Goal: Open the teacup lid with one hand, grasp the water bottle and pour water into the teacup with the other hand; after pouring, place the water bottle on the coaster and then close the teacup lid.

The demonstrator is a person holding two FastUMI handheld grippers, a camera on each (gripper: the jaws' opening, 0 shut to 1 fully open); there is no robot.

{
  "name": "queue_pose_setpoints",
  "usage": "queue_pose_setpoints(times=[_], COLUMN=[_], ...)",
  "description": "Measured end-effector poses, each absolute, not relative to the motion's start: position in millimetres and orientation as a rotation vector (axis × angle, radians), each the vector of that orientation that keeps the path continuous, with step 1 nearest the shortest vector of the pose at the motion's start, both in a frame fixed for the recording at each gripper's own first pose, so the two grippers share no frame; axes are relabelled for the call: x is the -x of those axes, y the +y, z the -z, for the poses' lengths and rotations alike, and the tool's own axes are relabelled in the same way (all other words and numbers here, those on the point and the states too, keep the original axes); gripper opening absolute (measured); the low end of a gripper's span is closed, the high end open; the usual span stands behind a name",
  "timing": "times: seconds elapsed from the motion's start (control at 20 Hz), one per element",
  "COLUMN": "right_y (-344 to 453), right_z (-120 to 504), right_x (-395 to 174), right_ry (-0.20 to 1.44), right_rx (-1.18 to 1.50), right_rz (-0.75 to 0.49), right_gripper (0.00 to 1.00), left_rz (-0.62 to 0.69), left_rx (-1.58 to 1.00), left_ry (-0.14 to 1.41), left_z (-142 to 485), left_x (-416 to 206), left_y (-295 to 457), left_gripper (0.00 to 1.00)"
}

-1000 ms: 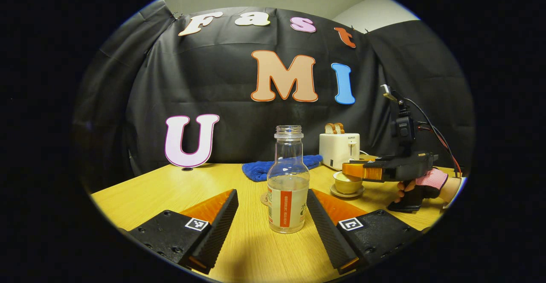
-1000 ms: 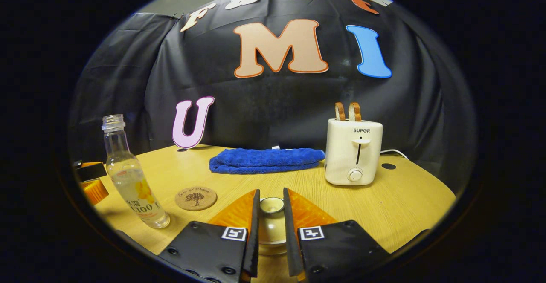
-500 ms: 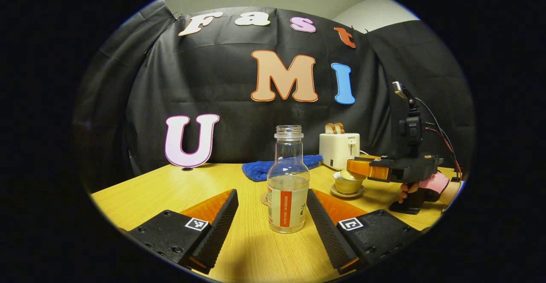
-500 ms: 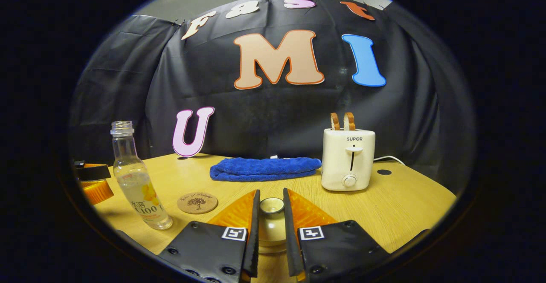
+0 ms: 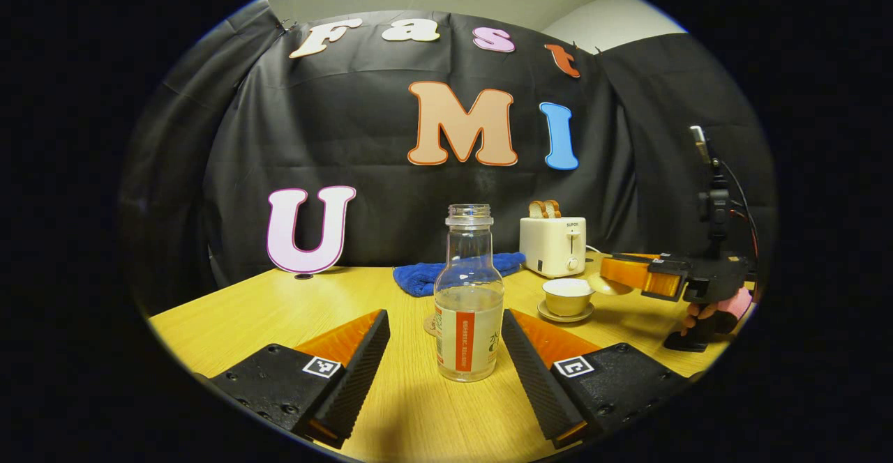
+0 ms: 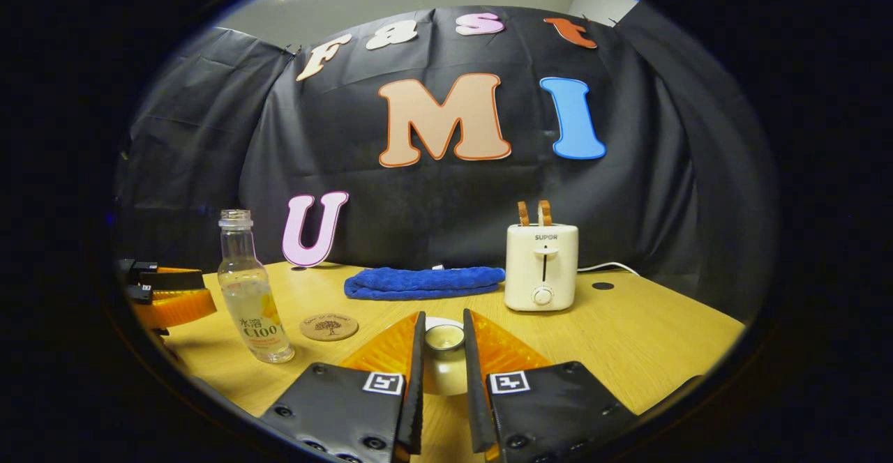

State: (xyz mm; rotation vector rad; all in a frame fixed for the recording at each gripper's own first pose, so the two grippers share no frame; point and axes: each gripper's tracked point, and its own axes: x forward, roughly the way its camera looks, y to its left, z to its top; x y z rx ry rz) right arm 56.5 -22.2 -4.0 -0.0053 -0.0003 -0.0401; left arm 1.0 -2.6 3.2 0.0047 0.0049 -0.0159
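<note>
- Right gripper point(image 6: 442, 351): fingers pressed together on the lid point(image 6: 444, 339) by its knob. In the left gripper view the lid point(image 5: 601, 284) hangs off the table, beside the cup point(image 5: 566, 296) and clear of it.
- Left gripper point(image 5: 442, 351): fingers wide apart, one on each side of the bottle point(image 5: 468, 295), neither touching the glass.
- Cup sits uncovered on its saucer point(image 5: 565, 314), right of the bottle and farther back. Coaster point(image 6: 328, 326) lies flat between bottle and cup; in the left gripper view it is mostly hidden behind the bottle.
- Step in hand, as I judge it: lid is off, so the bottle grasp comes next.
- To do it well: close on the labelled belly rather than the narrow neck, square to the fingers, firmly (bare glass looks slick; the ribbed pads should help). Keep the lid out to the side so the pouring path over the cup is free.
- Bottle: clear glass, round, tapering to a threaded, capless mouth; roughly a third full, so it should need a steep tilt to pour.
- Cup, saucer and lid: glazed cream ceramic, smooth.
- Coaster: a thin round cork disc with a printed tree.
- Table point(image 5: 251, 313): pale wood grain, matte.
</note>
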Motion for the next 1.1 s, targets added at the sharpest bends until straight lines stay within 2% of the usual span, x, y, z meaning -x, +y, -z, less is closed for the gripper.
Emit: queue_pose_setpoints(times=[0.35,0.65,1.1], right_y=[-35.5,-36.8,-43.8], right_z=[-0.3,-0.2,-0.6], right_x=[-24.1,-13.4,-4.2], right_ry=[-0.007,-0.002,0.001], right_rx=[0.007,0.007,0.008], right_rz=[0.086,0.076,0.082], right_gripper=[0.31,0.31,0.31], left_rz=[0.059,0.077,0.077], left_rx=[-0.006,0.0,-0.013], left_ry=[0.024,0.139,0.225], left_z=[1.1,18.4,32.5], left_x=[-14.3,-36.7,-67.3], left_y=[-13.4,-18.9,-23.7], left_gripper=[0.94,0.94,0.94])
